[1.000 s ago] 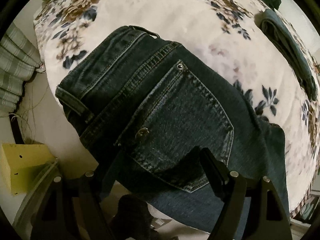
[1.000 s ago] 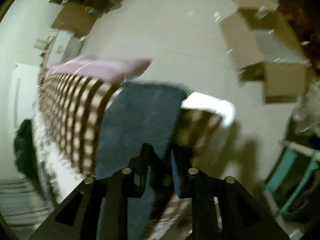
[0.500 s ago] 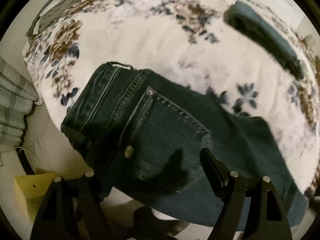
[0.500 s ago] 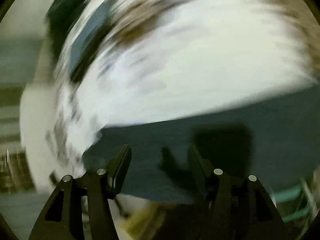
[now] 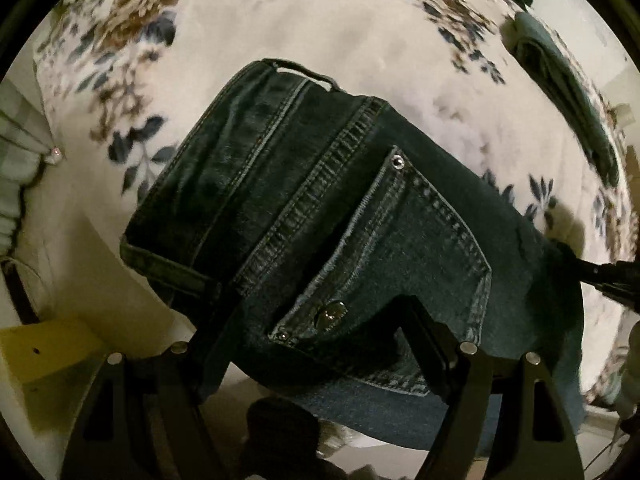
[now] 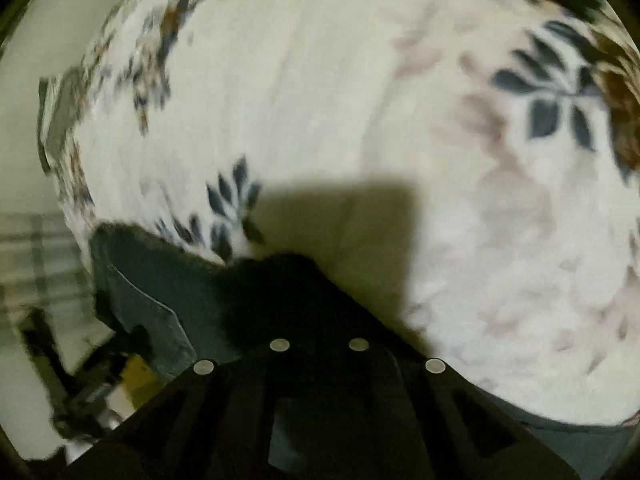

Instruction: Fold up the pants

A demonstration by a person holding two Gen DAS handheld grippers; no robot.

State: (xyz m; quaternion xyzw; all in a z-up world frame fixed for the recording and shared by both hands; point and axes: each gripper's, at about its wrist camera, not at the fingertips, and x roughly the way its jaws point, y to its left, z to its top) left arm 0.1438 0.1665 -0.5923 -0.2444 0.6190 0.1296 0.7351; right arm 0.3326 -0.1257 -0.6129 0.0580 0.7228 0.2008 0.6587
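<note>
Moved: left view has closed back in on the jeans (image 5: pixel 360 232), waistband larger in frame than half a second ago; right view has swung from a blurred sweep across the denim to a close look at the bedspread, fingers now drawn together.
Far left, left view: yellow box (image 5: pixel 44 352) at lower left, off the bed edge; striped cloth (image 5: pixel 12 168) at the left border.
Jeans: seat side up on the floral bedspread (image 5: pixel 320 32), waistband toward upper left of frame, back pocket (image 5: pixel 404 264) centre, leg running out to lower right. Long axis goes upper left to lower right.
Left gripper (image 5: pixel 316 344): jaws spread wide, nothing between them, hovering over the seat near the pocket's lower corner. Contact with the denim not clear.
Right of left view: another folded dark garment (image 5: pixel 568 92) at upper right, well apart from the jeans; right gripper's tip enters at the right edge, at the jeans' edge.
Right gripper (image 6: pixel 320 276): jaws pressed together, apparently pinching the jeans' edge; tips are in shadow, so the grip is a judgement.
Key relation: left sits at the waist end, right further along the leg side, so the fold probably runs along that long axis, with the right leading.
</note>
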